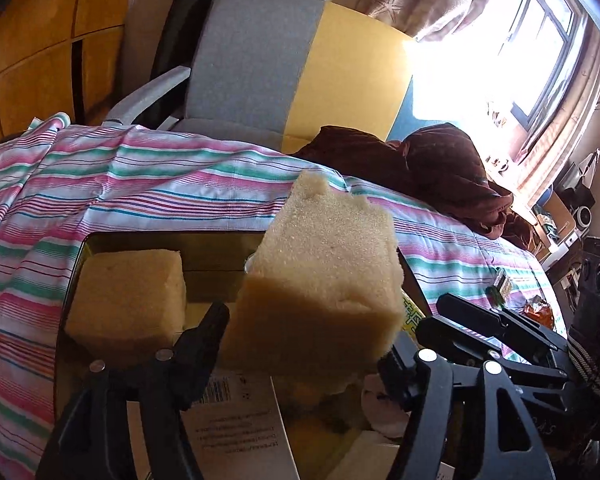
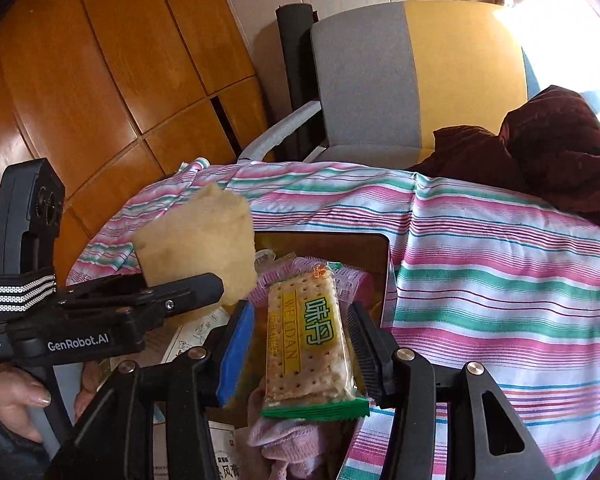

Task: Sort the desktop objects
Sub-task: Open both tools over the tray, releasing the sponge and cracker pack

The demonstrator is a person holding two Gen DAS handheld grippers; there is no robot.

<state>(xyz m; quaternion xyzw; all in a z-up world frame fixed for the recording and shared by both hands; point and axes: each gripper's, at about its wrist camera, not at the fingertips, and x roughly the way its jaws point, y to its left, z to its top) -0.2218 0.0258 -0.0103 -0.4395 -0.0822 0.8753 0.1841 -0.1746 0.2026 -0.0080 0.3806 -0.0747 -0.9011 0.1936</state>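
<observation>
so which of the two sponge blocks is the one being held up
The larger sponge block, pinched in the left gripper and tilted above the box. The smaller sponge block sits inside the box, untouched.

Box of desktop things on a cloth-draped surface, chair behind.

The box sits on the cloth; one sponge block lies in its left part, another sponge block is held above it between the left gripper fingers. In the right wrist view, a cracker packet lies between the right gripper fingers, over the box contents. A chair stands behind the surface, with a bundle of fabric on the far right.
</observation>
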